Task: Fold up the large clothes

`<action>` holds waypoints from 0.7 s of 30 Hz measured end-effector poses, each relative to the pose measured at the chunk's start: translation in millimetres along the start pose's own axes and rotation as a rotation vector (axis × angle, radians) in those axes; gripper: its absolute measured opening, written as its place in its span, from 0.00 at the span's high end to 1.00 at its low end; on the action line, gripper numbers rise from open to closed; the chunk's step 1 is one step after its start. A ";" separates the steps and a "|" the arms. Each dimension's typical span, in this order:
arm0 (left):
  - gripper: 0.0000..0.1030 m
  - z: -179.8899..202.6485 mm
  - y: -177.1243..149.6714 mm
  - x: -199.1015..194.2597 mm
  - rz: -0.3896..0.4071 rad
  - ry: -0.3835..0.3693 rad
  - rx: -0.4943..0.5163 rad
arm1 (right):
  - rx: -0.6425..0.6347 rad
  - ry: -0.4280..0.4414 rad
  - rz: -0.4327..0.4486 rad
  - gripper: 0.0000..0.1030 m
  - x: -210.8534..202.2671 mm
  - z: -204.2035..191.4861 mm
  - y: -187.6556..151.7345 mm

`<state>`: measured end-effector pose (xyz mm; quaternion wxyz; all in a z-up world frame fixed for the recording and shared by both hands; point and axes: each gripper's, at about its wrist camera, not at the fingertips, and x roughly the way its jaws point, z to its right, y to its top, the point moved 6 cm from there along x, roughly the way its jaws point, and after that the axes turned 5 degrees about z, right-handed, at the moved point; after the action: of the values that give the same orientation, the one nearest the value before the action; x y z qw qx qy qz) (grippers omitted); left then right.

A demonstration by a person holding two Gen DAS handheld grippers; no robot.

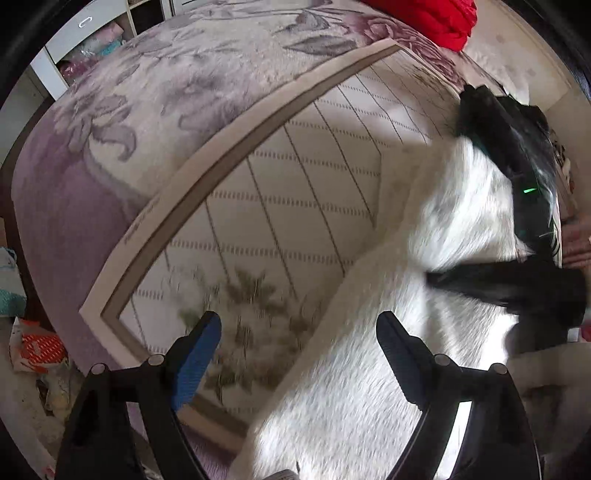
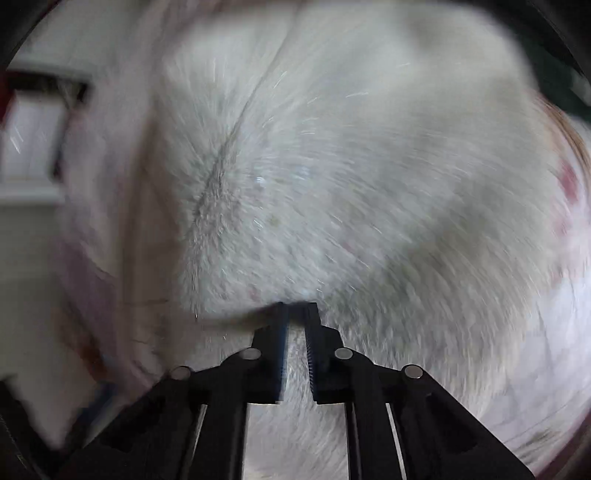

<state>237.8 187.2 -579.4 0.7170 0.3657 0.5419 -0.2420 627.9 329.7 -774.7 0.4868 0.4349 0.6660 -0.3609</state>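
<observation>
A large white fluffy garment (image 1: pixel 373 369) lies over a patterned cream mat (image 1: pixel 288 206) on the bed. My left gripper (image 1: pixel 299 328) is open and empty, its blue-padded fingers (image 1: pixel 199 350) held above the mat and the garment's left edge. In the left wrist view the right gripper (image 1: pixel 517 221) is a dark blurred shape over the garment at the right. In the right wrist view the right gripper (image 2: pixel 295 314) is shut on a fold of the white garment (image 2: pixel 332 166), which fills the view and is blurred.
A purple floral blanket (image 1: pixel 177 92) covers the bed under the mat. A red cloth (image 1: pixel 436 18) lies at the far end. White shelves (image 1: pixel 85 33) stand beyond the bed at upper left. Clutter lies on the floor (image 1: pixel 37 354) at the left.
</observation>
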 end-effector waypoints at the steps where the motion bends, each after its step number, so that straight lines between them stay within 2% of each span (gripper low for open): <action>1: 0.17 -0.5 4.4 4.9 -0.004 0.008 -0.008 | -0.036 -0.048 -0.032 0.94 13.7 -2.2 2.3; 4: 0.17 1.5 14.2 14.5 -0.025 0.023 -0.034 | -0.069 -0.096 -0.082 0.94 18.9 -0.7 7.7; 7: 0.17 0.5 21.2 14.0 -0.042 -0.009 -0.085 | -0.013 -0.011 -0.140 0.94 -7.1 -1.9 15.3; 8: 0.17 2.4 24.5 10.3 -0.032 -0.012 -0.090 | 0.014 0.036 -0.106 0.94 -27.2 3.4 19.7; 9: 0.17 6.2 30.9 8.4 -0.014 -0.012 -0.084 | 0.044 0.075 -0.031 0.94 -49.9 10.1 27.4; 11: 0.17 13.5 39.6 10.2 0.010 -0.002 -0.067 | 0.108 0.107 0.106 0.94 -83.4 26.6 46.2; 12: 0.17 19.6 46.8 16.6 0.023 0.007 -0.054 | 0.132 0.136 0.141 0.94 -92.7 41.9 53.7; 14: 0.17 26.9 57.9 27.5 0.064 0.022 -0.033 | 0.163 0.189 0.148 0.94 -78.9 52.5 70.2; 16: 0.17 37.0 69.4 45.3 0.066 0.068 0.025 | 0.113 0.138 0.091 0.98 -30.3 41.9 78.3; 17: 0.17 40.0 74.0 49.8 0.059 0.065 0.031 | 0.085 0.117 0.074 0.98 -11.2 36.5 78.6; 18: 0.17 42.0 76.9 50.0 0.061 0.054 0.027 | 0.090 0.131 0.084 0.99 -18.7 48.0 99.9; 20: 0.17 52.6 83.0 43.1 0.071 -0.003 0.023 | 0.100 0.185 0.064 0.99 -29.3 42.2 99.1; 21: 0.17 59.7 83.7 39.7 0.067 -0.029 0.033 | 0.123 0.220 0.082 0.99 -36.5 47.4 94.1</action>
<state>347.6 193.7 -586.6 0.7263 0.3921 0.5148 -0.2320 736.8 312.4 -757.6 0.3978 0.5274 0.6738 -0.3310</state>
